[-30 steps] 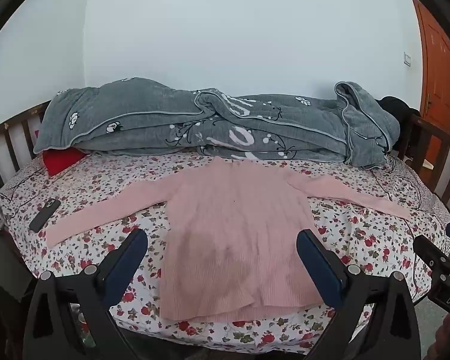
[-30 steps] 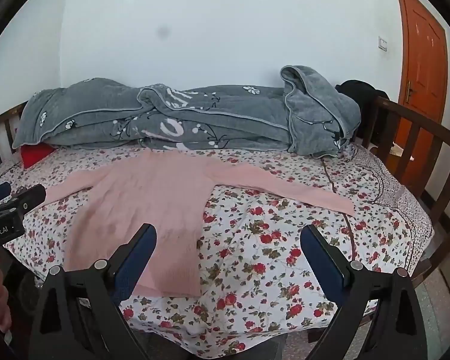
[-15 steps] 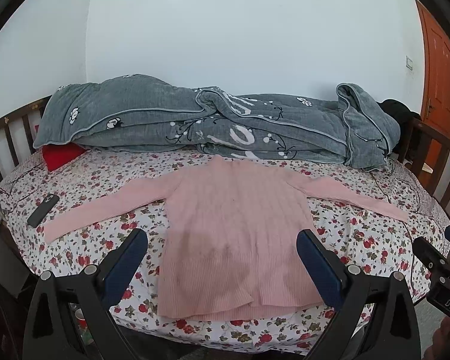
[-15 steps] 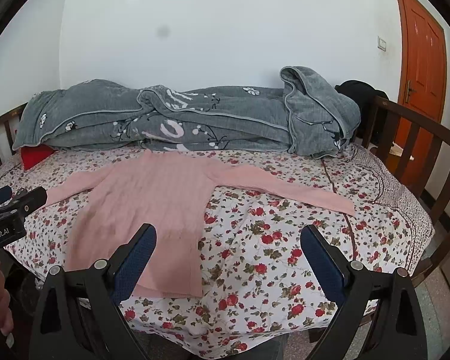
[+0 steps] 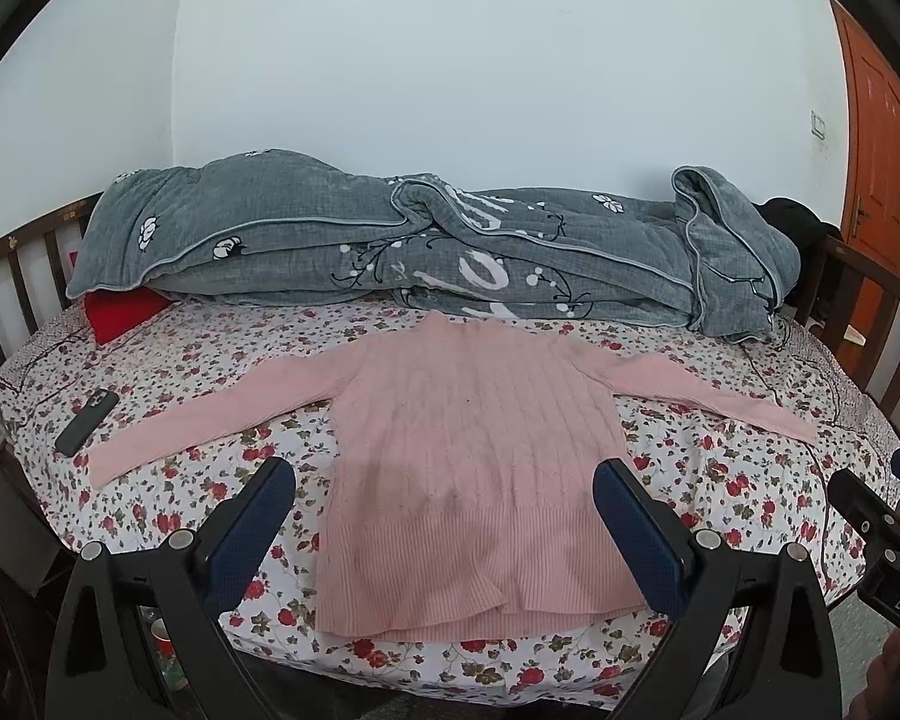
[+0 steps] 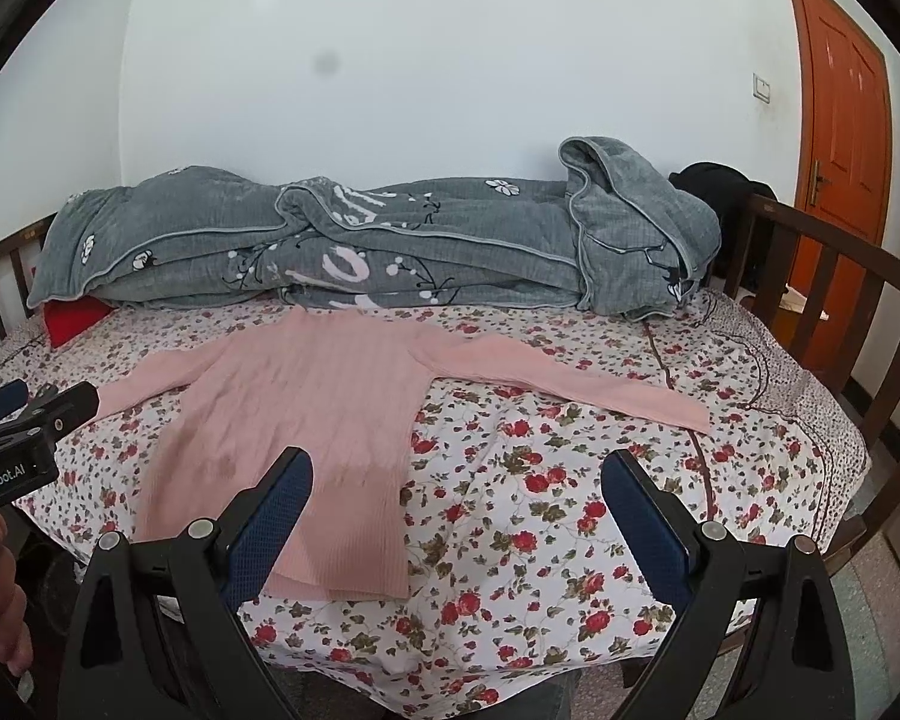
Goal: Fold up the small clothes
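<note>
Lying flat and face-up on the bed (image 5: 750, 480) near its front edge, the pink sweater (image 5: 474, 456) has both sleeves spread toward the left and right edges, and nothing is folded yet. The left gripper (image 5: 444, 516) and right gripper (image 6: 456, 510) hover short of the front edge, jaws apart and empty. A clean first fold probably means each taking a sleeve cuff and laying it straight across the body without dragging the knit.

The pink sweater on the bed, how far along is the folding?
Done: the pink sweater lies flat on the floral sheet, sleeves spread. In hand: nothing; the left gripper and right gripper hover open. Left: every fold.
</note>
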{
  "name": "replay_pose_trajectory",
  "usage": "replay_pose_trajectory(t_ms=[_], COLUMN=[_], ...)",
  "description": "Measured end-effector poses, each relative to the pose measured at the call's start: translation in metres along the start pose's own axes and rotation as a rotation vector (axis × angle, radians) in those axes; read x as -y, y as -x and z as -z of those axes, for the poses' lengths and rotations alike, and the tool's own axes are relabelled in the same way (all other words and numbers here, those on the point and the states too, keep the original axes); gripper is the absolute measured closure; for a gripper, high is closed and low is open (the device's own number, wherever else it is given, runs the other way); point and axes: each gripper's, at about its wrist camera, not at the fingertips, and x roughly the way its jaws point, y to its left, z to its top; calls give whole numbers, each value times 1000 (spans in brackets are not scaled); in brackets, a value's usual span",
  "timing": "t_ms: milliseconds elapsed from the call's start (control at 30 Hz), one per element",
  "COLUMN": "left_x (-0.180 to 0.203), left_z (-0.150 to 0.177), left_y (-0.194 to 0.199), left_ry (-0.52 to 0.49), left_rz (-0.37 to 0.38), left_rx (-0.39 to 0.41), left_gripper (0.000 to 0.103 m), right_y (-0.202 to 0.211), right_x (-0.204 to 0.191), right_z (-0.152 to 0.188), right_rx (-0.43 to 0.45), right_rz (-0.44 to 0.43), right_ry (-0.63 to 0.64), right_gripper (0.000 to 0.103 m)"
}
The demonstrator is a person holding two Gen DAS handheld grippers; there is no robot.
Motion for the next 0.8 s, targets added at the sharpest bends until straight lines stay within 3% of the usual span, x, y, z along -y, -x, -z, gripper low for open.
replay_pose_trajectory(t_ms=[800], left_x=[5], left_z=[-2], left_y=[-1], left_ry=[-4], left_rz=[0], left_rx=[2], left_gripper=[2], right_y=[5], right_x=[-2], right_z=[-2], right_rx=[6], right_rz=[-10], right_ry=[-12], right_gripper=[7])
